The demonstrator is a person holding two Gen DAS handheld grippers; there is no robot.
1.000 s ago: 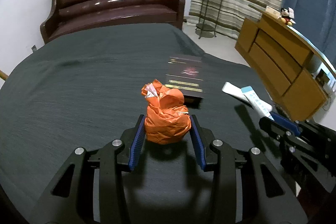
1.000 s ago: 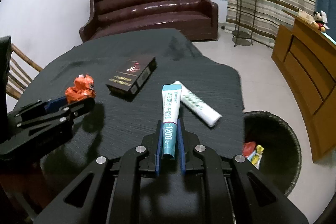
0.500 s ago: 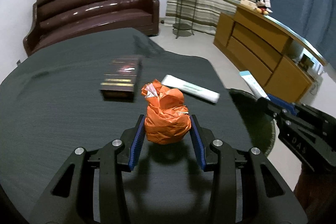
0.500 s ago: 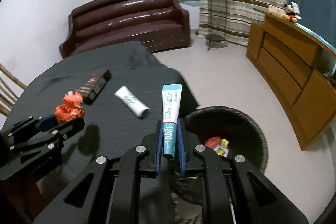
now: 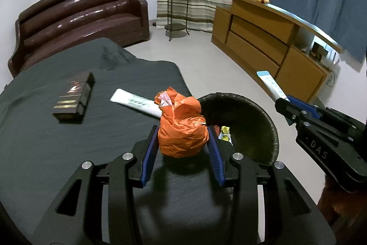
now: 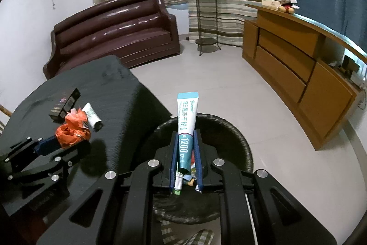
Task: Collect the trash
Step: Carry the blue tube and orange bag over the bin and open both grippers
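Living room, dark-clothed table (image 5: 57,153) beside the black bin (image 6: 229,130). Right gripper (image 6: 185,148) clamps the teal tube (image 6: 187,116) above the bin; left gripper (image 5: 182,144) pinches the orange wrapper ball (image 5: 183,130) near the table edge. Risk: ball released early lands on cloth, not bin.

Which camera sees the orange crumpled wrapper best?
The left wrist view: the orange crumpled wrapper sits big and centred, pinched between the left gripper jaws. The right wrist view shows it small at the left edge, partly hidden by that gripper.
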